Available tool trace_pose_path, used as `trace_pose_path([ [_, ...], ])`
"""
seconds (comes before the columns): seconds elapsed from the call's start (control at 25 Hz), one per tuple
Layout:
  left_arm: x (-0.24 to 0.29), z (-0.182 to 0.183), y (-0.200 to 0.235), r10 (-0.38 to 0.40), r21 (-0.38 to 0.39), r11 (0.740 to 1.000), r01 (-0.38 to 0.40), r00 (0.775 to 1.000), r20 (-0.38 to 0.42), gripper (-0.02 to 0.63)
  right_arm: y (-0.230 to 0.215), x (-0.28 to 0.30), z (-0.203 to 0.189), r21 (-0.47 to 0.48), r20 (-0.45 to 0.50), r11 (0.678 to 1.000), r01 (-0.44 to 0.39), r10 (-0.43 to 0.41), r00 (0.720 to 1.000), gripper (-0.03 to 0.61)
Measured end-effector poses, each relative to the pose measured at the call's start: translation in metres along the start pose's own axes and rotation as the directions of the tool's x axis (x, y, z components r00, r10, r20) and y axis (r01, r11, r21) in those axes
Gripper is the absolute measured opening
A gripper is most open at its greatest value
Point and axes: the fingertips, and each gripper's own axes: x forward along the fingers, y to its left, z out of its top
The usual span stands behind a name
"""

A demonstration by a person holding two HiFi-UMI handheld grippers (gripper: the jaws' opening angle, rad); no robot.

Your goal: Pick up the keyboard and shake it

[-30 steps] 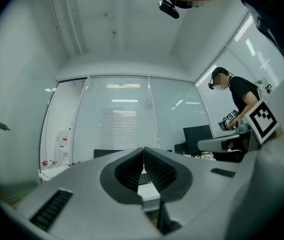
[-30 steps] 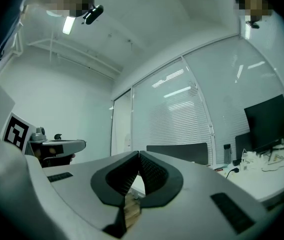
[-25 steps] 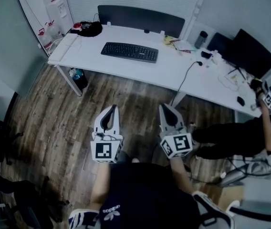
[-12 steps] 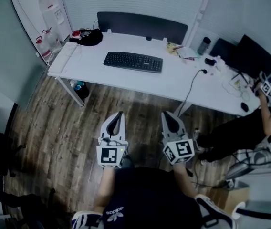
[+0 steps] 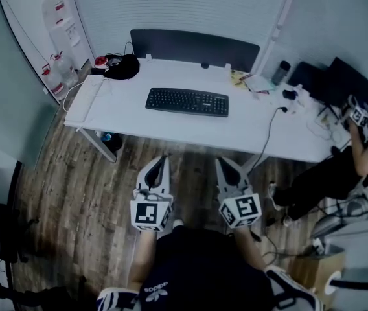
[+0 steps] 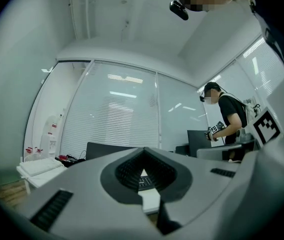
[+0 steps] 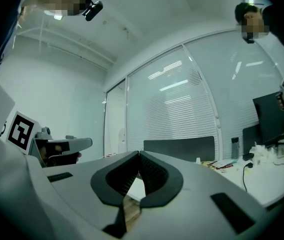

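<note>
Both grippers have come nearer the long white desk [image 5: 126, 118] since the earlier head view; the desk sits lower and larger in frame, and the flat black full-size keyboard [image 5: 187, 102] has shifted down toward frame centre. It has not changed place on the desk and is untouched. Far left, clear plastic bottles [image 5: 56, 76] stand by the wall, and a black bag with cords [image 5: 122, 65] lies on the desk's back left corner. The grey left gripper [image 5: 161, 164] is held level over the dark wood-pattern floor [image 5: 74, 167], well short of the desk edge, pointing at the keyboard's left half. Its jaws are clenched together with nothing between them; its own view shows the pads meeting and a sliver of keyboard far beyond. The keyboard lies flat mid-desk, long side parallel to the front edge, in front of a dark grey partition panel [image 5: 194, 46], with bare desktop around it. The grey right gripper [image 5: 226, 166] is beside the left one, also level, jaws pressed shut and empty, pointing toward the keyboard's right end. Further right, a black cable [image 5: 268, 128] runs across the desk and off its front edge, then desk clutter and a black monitor [image 5: 349, 80]. A second person in black [image 5: 339, 167] sits at the far right. Step in hand, as I judge it: the approach, with no pickup begun. The next move calls for closing the remaining gap, opening both sets of jaws, and taking the keyboard at its two ends before lifting to shake.
</note>
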Motion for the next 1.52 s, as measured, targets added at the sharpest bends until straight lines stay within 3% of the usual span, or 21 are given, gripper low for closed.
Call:
trace_pose_path([
  [0.52, 0.047, -0.015, 0.039, 0.004, -0.018, 1.000, -0.004, 1.000, -0.001, 0.005, -0.028, 0.055, -0.010, 0.025, -0.020, 0.999, 0.032, -0.031, 0.999, 0.003],
  [1.16, 0.208, -0.024, 0.079, 0.041, 0.004, 0.999, -0.041, 0.999, 0.000, 0.004, -0.141, 0.187, -0.011, 0.025, -0.017, 1.000, 0.005, -0.005, 1.000, 0.005],
  [1.52, 0.245, -0.041, 0.083, 0.041, 0.014, 0.999, -0.041, 0.999, -0.029, 0.003, -0.177, 0.211, -0.027, 0.039, -0.065, 0.999, 0.024, -0.022, 0.998, 0.005],
])
